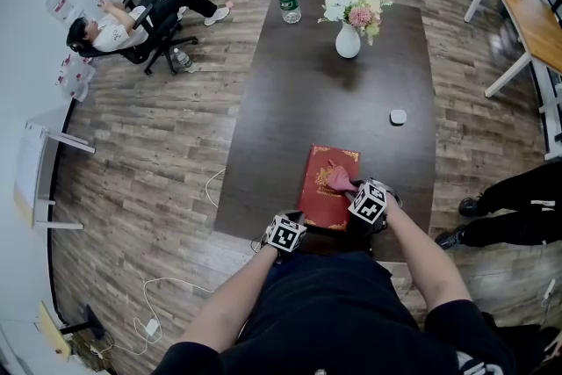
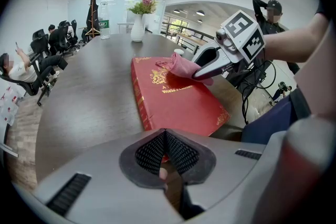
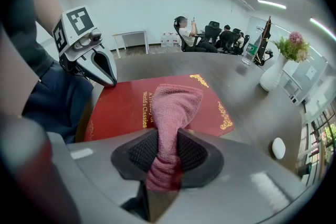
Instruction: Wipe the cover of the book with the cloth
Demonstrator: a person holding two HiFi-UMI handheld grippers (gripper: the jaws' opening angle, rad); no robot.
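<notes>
A red book (image 1: pixel 321 193) with gold lettering lies flat at the near edge of the dark table (image 1: pixel 299 101). My right gripper (image 1: pixel 354 188) is shut on a pink cloth (image 1: pixel 338 179), and the cloth's free end rests on the cover near the title. In the right gripper view the cloth (image 3: pixel 176 102) runs out of the jaws of the right gripper (image 3: pixel 167 149) onto the book (image 3: pixel 121 110). My left gripper (image 1: pixel 285 233) is shut with nothing in it. Its tip sits at the book's near left corner, with the book (image 2: pixel 173 105) just beyond the left gripper (image 2: pixel 166 136).
A white vase of flowers (image 1: pixel 349 39) and a water bottle (image 1: pixel 289 4) stand at the table's far end. A small white object (image 1: pixel 398 116) lies at the right. A person sits in a chair (image 1: pixel 123 26) at the far left; another person's legs (image 1: pixel 518 206) are at the right.
</notes>
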